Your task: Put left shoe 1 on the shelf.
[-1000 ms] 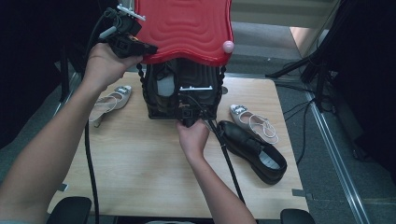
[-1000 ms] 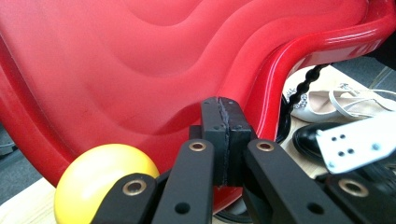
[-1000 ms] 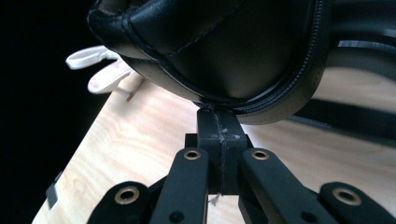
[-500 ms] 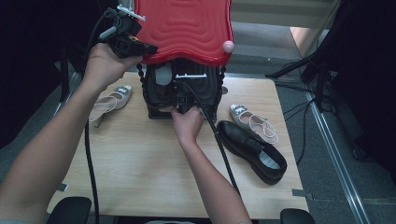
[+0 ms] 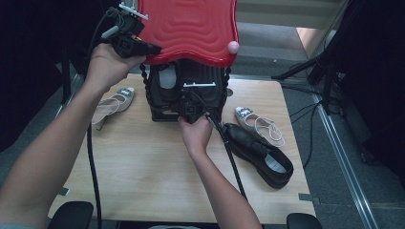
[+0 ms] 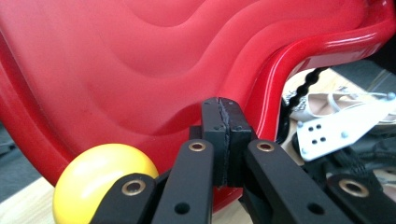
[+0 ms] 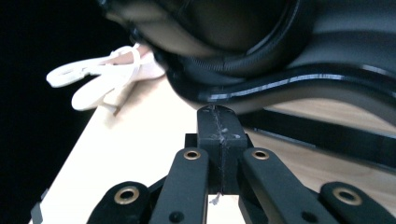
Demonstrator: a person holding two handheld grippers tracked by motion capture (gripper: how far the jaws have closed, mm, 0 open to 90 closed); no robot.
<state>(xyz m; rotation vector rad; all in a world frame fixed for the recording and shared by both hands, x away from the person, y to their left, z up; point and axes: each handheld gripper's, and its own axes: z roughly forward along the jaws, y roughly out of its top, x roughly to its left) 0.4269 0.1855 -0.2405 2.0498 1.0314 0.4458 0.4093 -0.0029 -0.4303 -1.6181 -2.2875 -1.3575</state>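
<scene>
Two grippers: you held one in each hand, both with the pads pressed flat together and nothing between them
Left gripper point(image 5: 152, 49): you had it raised at the left edge of the red lid point(image 5: 191, 26), its tip against the lid's rim; in the left gripper view the closed pads point(image 6: 223, 140) sat right at the red curved edge, beside a yellow ball point(image 6: 105, 179)
Right gripper point(image 5: 189, 110): you kept it low at the front of the black rack point(image 5: 162, 102), tip at the rack's bottom bar; in the right gripper view the shut pads point(image 7: 219, 135) lay just under the glossy black frame, whether touching it I cannot tell
Red lid: it stood lifted and tilted above the rack, with a pink knob point(image 5: 233, 46) on its right front edge
Black rack: it sat at the far middle of the wooden table point(image 5: 143, 171), dark shoes inside
Black shoe point(image 5: 260, 153): it lay on the table to the right of your right hand
White sandal point(image 5: 258, 124): just behind the black shoe
Left sandal point(image 5: 112, 102): on the table left of the rack, under your left wrist
</scene>
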